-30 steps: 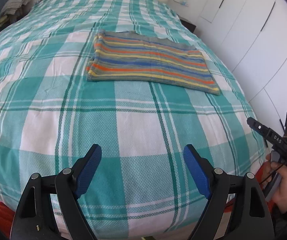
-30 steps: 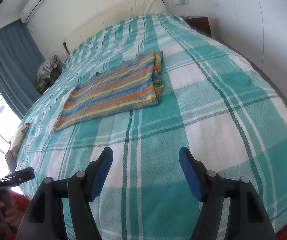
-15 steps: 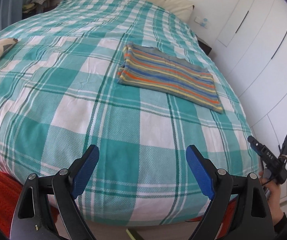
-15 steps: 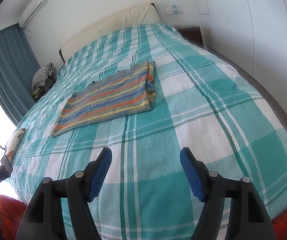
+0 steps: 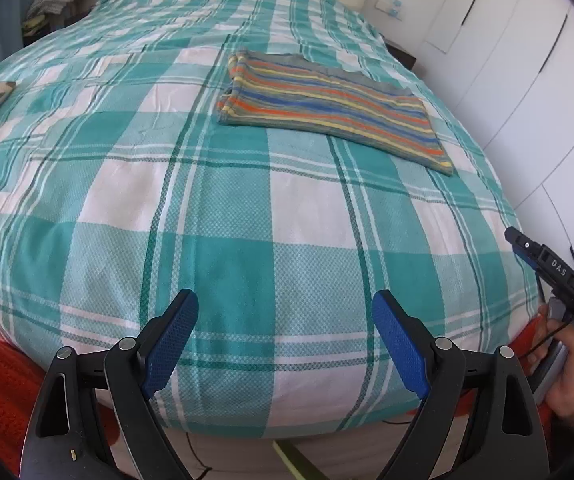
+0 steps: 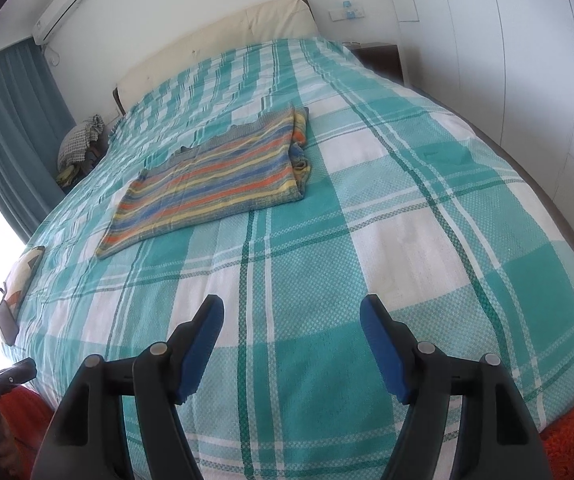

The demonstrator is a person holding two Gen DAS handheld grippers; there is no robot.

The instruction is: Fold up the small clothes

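A bed [image 5: 247,208] covered by a woven bedspread [image 6: 387,216] in a teal, pale aqua and white check with thin dark green lines; the weave shows a fine waffle-like grain, and the surface is smooth apart from faint creases toward the far left in the left wrist view. One small garment lies on it: a striped knit top [image 5: 327,110], folded into a flat, roughly rectangular packet, its bands running lengthwise in orange, blue, yellow and grey-green, with a plain grey edge along the far side. In the right wrist view the same top [image 6: 215,176] shows stacked layers bunched at its right end. It rests on the middle of the bed, well apart from both grippers.

Two grippers appear, each with two black plastic arms, silver pivot pins and blue textured pads. The left gripper [image 5: 285,340] hangs over the near edge of the bed with its jaws spread wide and nothing between them. The right gripper [image 6: 291,344] likewise stands with jaws apart and empty; from the left camera it is seen side-on at the right margin, held in the person's right hand [image 5: 567,384].

At the head of the bed lies one cream pillow [image 6: 223,36]. One small patterned cushion [image 6: 23,276] sits at the left edge. White wardrobe doors [image 5: 527,60] line the right wall; a teal curtain [image 6: 11,128] hangs left.
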